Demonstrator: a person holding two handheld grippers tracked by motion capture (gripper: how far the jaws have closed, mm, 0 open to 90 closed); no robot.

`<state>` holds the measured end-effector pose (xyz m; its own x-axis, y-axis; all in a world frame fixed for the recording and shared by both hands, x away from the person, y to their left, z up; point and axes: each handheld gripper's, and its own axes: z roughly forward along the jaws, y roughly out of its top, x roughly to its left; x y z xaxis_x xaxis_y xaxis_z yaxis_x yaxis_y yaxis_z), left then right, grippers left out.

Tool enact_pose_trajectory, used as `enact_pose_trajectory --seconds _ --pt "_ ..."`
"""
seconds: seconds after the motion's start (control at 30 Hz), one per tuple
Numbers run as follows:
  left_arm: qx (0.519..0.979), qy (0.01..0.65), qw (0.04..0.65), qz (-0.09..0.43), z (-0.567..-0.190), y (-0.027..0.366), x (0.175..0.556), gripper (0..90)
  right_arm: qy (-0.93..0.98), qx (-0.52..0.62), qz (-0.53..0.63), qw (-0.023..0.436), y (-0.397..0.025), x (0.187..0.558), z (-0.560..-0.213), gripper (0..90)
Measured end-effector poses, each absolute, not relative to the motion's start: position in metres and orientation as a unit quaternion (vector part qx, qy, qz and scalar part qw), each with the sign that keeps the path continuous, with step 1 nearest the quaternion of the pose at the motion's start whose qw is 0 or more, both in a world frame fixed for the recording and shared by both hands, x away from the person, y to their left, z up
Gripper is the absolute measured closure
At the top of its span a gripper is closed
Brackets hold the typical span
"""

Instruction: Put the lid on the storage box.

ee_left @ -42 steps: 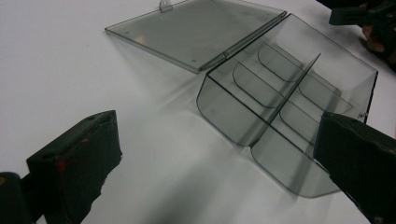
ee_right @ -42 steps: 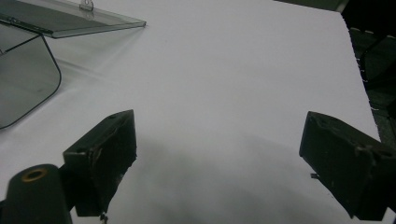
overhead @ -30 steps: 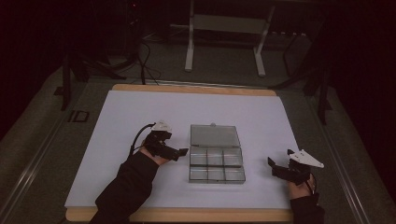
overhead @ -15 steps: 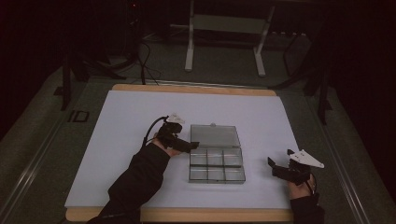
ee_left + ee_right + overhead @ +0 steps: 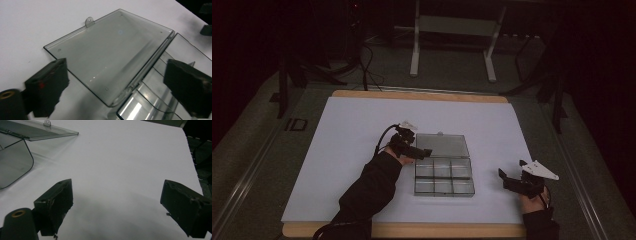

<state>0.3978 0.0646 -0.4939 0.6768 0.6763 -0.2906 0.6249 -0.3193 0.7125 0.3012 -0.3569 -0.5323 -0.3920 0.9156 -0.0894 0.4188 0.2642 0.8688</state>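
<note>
High view: clear plastic organizer box (image 5: 443, 177) lies near middle of white table sheet (image 5: 342, 135), lid (image 5: 442, 145) opened flat on far side. Six compartments in two rows of three; all look empty. Left gripper (image 5: 424, 151) sits at box left edge, by hinge line. Right gripper (image 5: 504, 177) well apart, near right edge of sheet.

Left gripper view: jaws wide apart, hold nothing; lid corner and hinge between them.

Right gripper view: jaws wide apart, nothing between, only bare sheet.
</note>
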Motion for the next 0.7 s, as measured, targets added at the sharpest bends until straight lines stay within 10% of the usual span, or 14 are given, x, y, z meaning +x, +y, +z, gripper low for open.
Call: enact_pose_trajectory --seconds 0.7 --pt "0.782 0.455 0.426 -0.019 -0.525 0.069 0.412 26.1 0.736 0.453 0.393 0.315 -0.355 0.301 -0.533 10.9"
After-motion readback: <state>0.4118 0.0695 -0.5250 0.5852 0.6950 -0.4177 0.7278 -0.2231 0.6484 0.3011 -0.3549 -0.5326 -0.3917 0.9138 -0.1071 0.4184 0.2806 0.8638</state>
